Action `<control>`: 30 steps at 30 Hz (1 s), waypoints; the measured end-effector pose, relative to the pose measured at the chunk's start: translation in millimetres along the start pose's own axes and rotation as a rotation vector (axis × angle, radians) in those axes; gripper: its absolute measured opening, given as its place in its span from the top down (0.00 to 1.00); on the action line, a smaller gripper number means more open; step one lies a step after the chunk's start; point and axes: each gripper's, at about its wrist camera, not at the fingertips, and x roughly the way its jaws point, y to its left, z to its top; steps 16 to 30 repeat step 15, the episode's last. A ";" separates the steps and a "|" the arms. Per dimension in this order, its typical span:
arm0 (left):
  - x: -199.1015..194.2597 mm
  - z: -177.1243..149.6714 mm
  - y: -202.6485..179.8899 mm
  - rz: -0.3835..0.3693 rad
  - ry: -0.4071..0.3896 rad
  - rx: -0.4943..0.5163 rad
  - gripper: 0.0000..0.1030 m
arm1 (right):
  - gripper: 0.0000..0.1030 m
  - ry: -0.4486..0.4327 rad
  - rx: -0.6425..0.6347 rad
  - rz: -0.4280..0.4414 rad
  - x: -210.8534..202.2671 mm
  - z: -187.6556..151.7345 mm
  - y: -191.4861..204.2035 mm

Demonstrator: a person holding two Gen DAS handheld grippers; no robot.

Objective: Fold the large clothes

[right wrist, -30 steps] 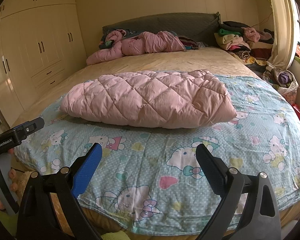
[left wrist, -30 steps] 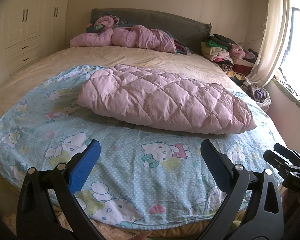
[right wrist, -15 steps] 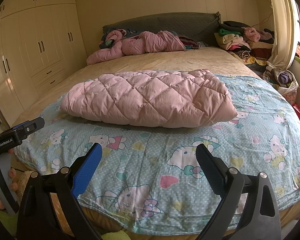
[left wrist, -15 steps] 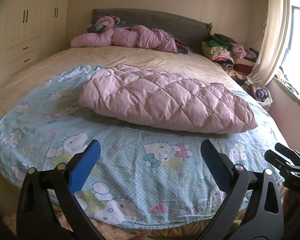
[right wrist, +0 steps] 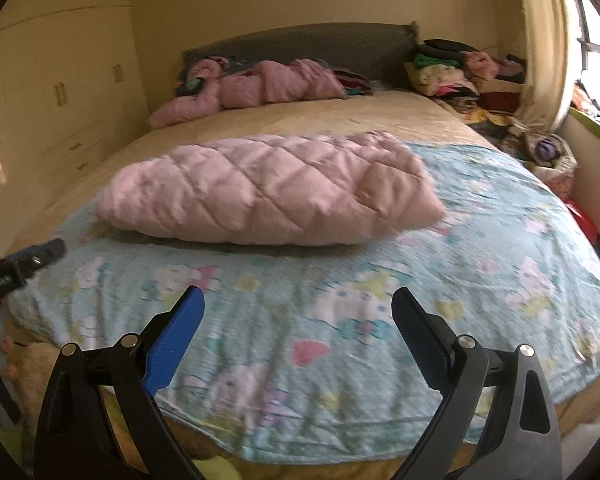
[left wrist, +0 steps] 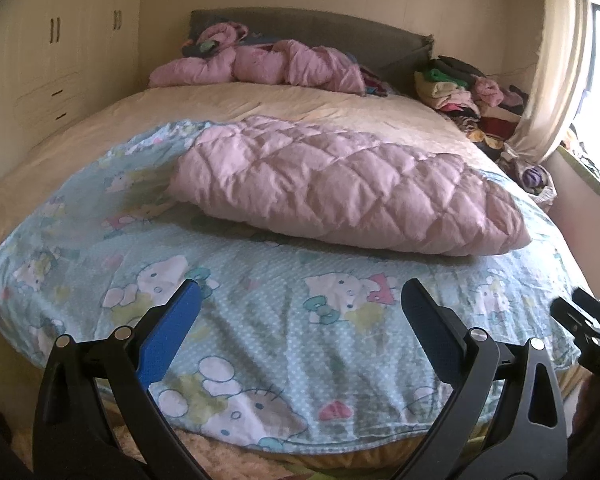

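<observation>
The big bed [left wrist: 260,108] fills most of both views. A blue cartoon-cat sheet [left wrist: 284,320] covers its near half and hangs over the front edge. On that sheet, in the middle of the bed, lies the pink quilted coat [left wrist: 340,188], puffy and already bunched into a thick bundle. It looks soft and slippery.

What could go wrong? The coat is fat with air. If a claw pinches only the top layer, the rest may slide out and the fold may puff open. The claw could also bite the sheet with the coat, and then the sheet would come up too and mess things up.

More pink bedding [left wrist: 260,66] sits by the headboard, and a heap of clothes [left wrist: 464,92] sits at the far right corner. Both are well apart from the coat, so they should not get in the way.

The left claw [left wrist: 300,308] is wide and holds nothing. The right claw [right wrist: 298,316] is wide and holds nothing too. Both hover over the near edge of the bed, away from the coat. The right view is blurry, so aiming now could miss.
</observation>
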 end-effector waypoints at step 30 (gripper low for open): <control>59.2 54.3 256.3 0.537 0.035 -0.216 0.09 | 0.09 0.111 0.513 -0.889 -91.9 -160.7 -276.7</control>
